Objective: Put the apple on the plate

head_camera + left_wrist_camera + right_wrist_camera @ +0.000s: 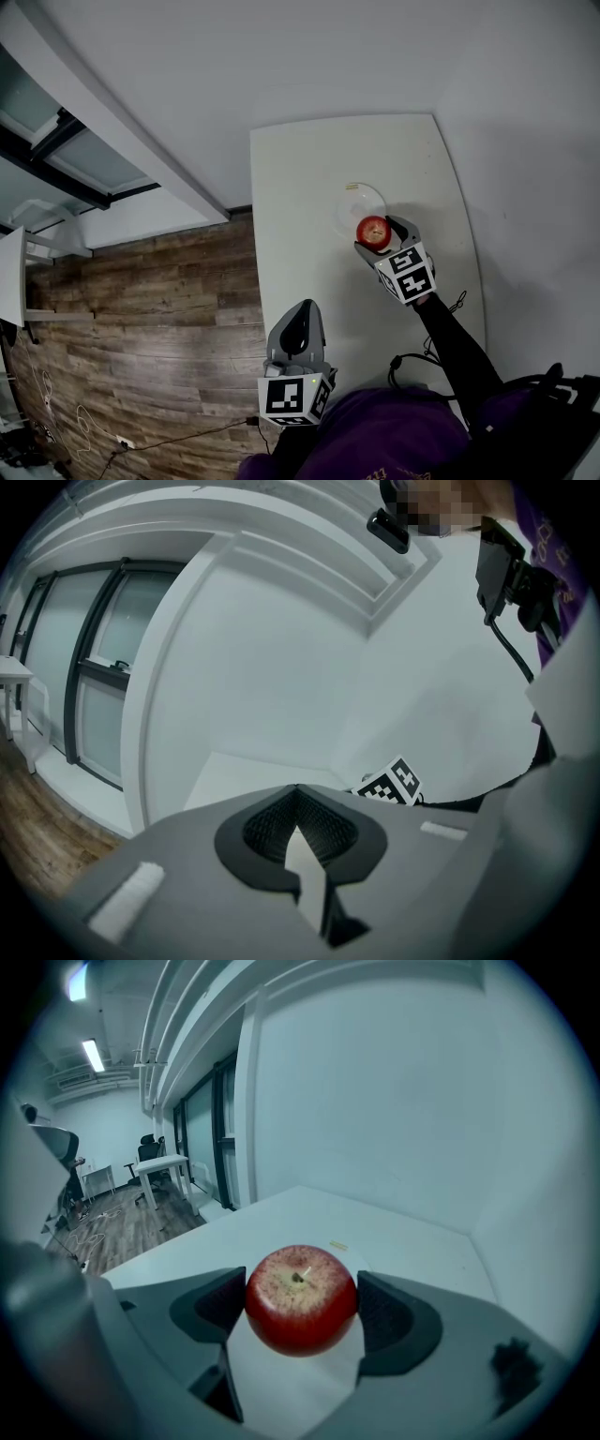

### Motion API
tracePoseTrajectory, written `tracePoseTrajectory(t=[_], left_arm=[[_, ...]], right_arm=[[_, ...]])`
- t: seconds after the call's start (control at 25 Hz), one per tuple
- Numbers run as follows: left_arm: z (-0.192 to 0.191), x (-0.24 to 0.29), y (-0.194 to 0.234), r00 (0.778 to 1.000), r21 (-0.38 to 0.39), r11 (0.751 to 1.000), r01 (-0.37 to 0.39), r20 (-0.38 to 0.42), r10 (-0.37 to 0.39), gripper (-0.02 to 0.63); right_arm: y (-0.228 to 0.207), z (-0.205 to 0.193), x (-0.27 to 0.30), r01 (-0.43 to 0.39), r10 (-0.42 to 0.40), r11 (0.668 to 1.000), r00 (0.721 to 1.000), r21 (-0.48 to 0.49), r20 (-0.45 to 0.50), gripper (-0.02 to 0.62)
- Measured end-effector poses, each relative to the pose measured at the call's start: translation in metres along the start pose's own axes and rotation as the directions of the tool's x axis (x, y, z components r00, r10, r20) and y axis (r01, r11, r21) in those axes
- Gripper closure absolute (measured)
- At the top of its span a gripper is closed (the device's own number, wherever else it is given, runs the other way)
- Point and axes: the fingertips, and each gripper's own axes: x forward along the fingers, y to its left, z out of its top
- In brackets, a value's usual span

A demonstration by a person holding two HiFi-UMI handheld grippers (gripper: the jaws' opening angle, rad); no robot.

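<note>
A red apple (374, 230) with a short stem sits between the jaws of my right gripper (379, 235), which is shut on it. In the right gripper view the apple (301, 1299) fills the gap and both pads touch its sides. The clear round plate (352, 203) lies on the white table (300, 187), and the apple is at the plate's near rim. Whether the apple rests on the plate I cannot tell. My left gripper (296, 343) hangs shut and empty over the table's near left edge, far from the apple.
A wall (525, 141) runs close along the table's right side and far end. Wooden floor (141, 300) lies to the left. A black cable (408, 361) trails on the table near the person's sleeve. Desks and chairs (155, 1162) stand far off in the room.
</note>
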Motion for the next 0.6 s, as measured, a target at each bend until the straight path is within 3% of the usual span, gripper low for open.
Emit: tracePoseTrajectory(t=[0.6], left_arm=[[-0.008,0.007,0.006,0.999,0.009,1.0,0.0,-0.041,0.0,0.6]], right_arm=[[-0.006,0.009,0.029,-0.011,0.01,1.0,1.0,0.01,0.009,0.218]])
